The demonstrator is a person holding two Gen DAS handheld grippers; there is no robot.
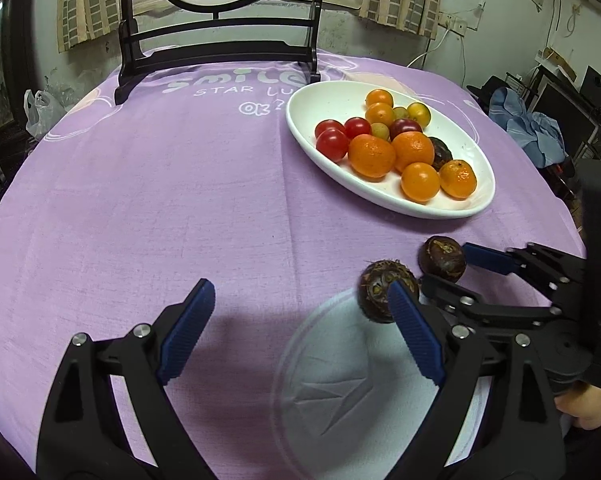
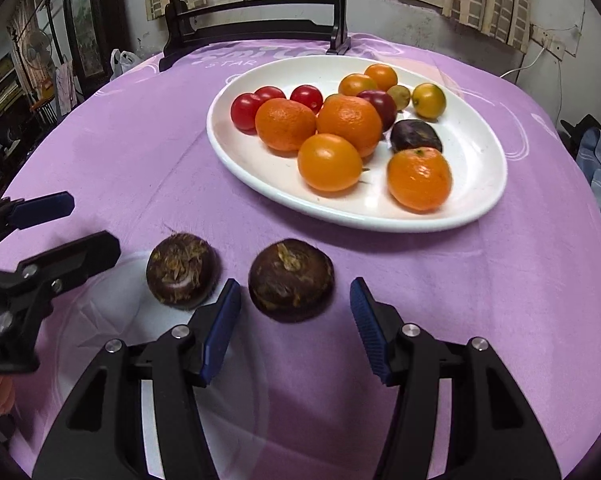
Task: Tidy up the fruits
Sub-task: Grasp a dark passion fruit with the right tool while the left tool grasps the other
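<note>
Two dark brown water chestnuts lie on the purple cloth in front of a white oval plate (image 2: 476, 200) of fruit. In the right wrist view my right gripper (image 2: 296, 312) is open, its fingers on either side of the right chestnut (image 2: 290, 280); the left chestnut (image 2: 180, 270) lies just outside its left finger. In the left wrist view my left gripper (image 1: 300, 308) is open and empty, the near chestnut (image 1: 380, 286) behind its right fingertip. The other chestnut (image 1: 442, 258) sits between the right gripper's fingers (image 1: 484, 258). The plate (image 1: 328, 100) holds oranges, small tomatoes and one dark fruit.
A dark wooden stand (image 1: 220, 52) with a round painted screen stands at the table's far edge. A pale round print (image 1: 364, 384) marks the cloth near me. Clutter and a blue cloth (image 1: 528, 124) lie beyond the table's right edge.
</note>
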